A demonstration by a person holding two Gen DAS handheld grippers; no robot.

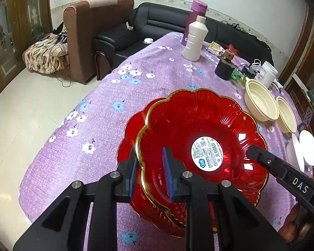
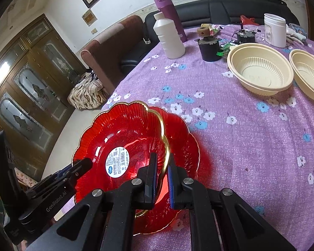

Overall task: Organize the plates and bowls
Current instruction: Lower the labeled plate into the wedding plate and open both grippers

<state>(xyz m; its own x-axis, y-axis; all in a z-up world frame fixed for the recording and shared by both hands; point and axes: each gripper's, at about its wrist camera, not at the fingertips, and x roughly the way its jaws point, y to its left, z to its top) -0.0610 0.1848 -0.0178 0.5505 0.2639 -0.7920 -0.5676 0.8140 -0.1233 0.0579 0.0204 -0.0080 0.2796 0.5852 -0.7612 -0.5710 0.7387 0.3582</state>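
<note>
**Holding upper red plate at both rims above second red plate**

Looking through left wrist view: left gripper clamped narrow on near-left gilt rim of upper red plate, blue pads on either side of rim. Upper plate tilted, round white barcode sticker in its middle. Lower red plate lying flat on purple flowered tablecloth, showing past left and near edge of upper plate. Right gripper reaching in from right side, tip at far-right rim of upper plate. Two cream bowls side by side further right on cloth, white plates beyond at table edge. White bottle and purple flask standing at far end, dark round can and white jar near bowls.

Switching to right wrist view: right gripper pinched almost fully closed on right rim of upper red plate, gold edge running between fingers. Lower red plate visible underneath, offset right, resting on cloth. Left gripper at opposite rim, gripping there. Sticker facing up. Cream bowls well apart to upper right, white bottle and purple flask behind them.
</note>
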